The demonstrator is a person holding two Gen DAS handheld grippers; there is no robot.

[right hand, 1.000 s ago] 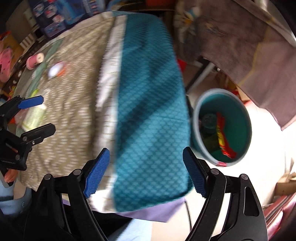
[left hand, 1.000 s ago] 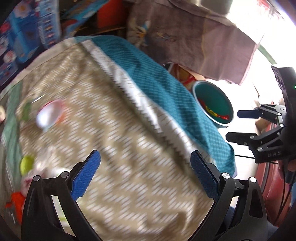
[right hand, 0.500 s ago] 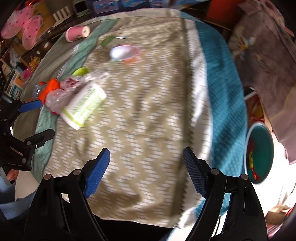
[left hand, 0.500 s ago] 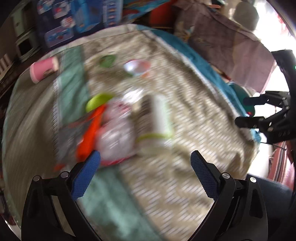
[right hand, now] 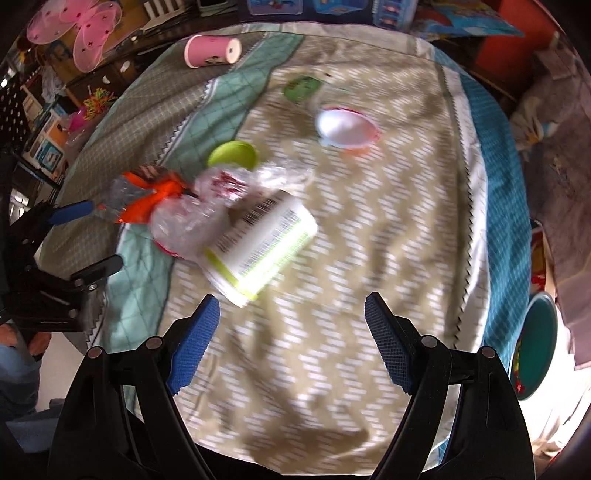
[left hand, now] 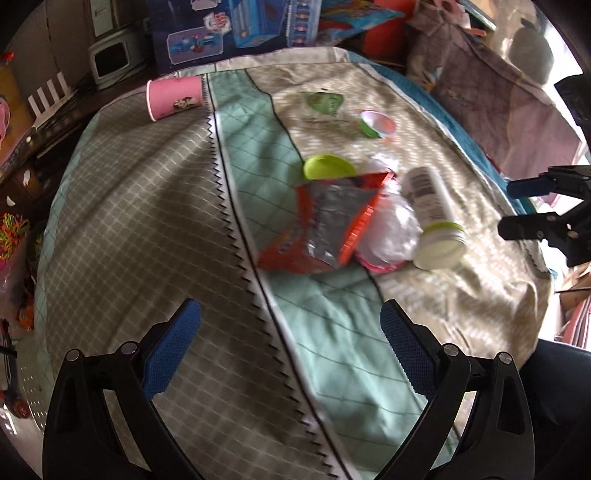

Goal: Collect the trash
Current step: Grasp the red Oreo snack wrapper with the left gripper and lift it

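Observation:
Trash lies in a heap on the patterned tablecloth (left hand: 140,206): an orange and silver wrapper (left hand: 328,218), crumpled clear plastic (left hand: 395,229), a white canister with a green band (left hand: 432,218) on its side, a lime lid (left hand: 328,166). Farther back are a small white cup (left hand: 376,123), a green scrap (left hand: 323,101) and a pink cup (left hand: 173,98) lying down. My left gripper (left hand: 290,354) hovers open over the cloth, nearer than the heap. My right gripper (right hand: 291,341) is open and empty just below the canister (right hand: 262,247); the plastic (right hand: 192,218) lies left of it.
A teal bin (right hand: 535,354) holding wrappers stands off the table's right edge. Grey fabric (left hand: 491,96) drapes beyond the far right. Toy boxes (left hand: 236,33) and shelves crowd the back; pink wings (right hand: 77,26) hang at the far left. A person's leg (left hand: 557,387) is near.
Both views have swung left from the teal bin and the cloth's blue border onto the trash heap, which is now in front of both open grippers.

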